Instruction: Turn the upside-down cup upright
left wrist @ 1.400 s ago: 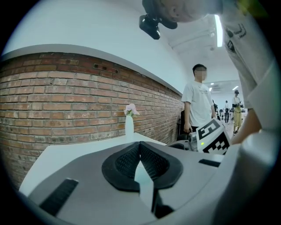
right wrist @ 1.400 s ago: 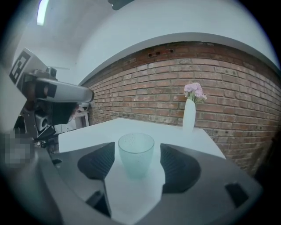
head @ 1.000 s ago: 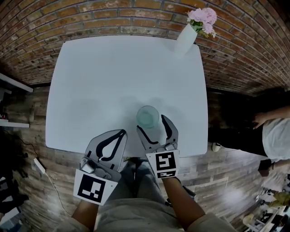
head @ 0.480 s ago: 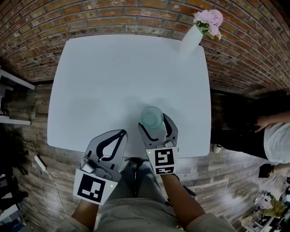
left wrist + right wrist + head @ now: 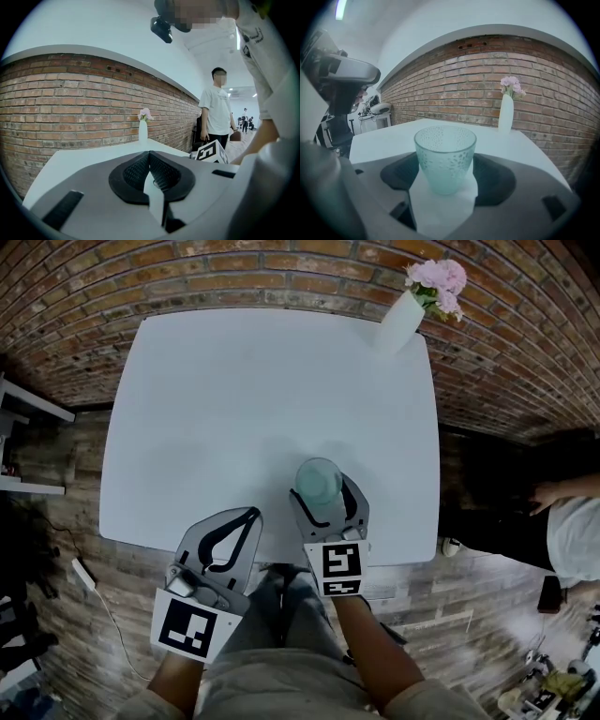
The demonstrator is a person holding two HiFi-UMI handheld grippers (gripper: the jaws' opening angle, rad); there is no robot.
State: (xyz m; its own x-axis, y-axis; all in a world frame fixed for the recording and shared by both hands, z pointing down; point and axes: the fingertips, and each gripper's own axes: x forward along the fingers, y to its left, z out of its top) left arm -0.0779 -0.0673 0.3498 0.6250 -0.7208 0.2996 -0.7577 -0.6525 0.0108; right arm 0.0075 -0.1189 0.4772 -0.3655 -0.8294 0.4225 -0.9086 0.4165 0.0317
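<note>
A pale green dimpled glass cup (image 5: 318, 482) (image 5: 445, 157) stands upright, mouth up, near the front edge of the white table (image 5: 234, 390). My right gripper (image 5: 324, 491) (image 5: 445, 164) has a jaw on each side of it, and the pads meet the cup's sides. A strip of table shows on either side of its narrower base. I cannot tell whether the base rests on the table. My left gripper (image 5: 249, 514) (image 5: 150, 155) is shut with nothing in it, and hangs over the front edge to the left of the cup.
A white vase with pink flowers (image 5: 401, 317) (image 5: 506, 112) (image 5: 143, 127) stands at the table's far right corner by the brick wall. A person (image 5: 567, 521) (image 5: 216, 112) stands to the right of the table. A shelf (image 5: 28, 413) lies to the left.
The head view has shifted a little. The cup and both grippers keep their places relative to each other.
</note>
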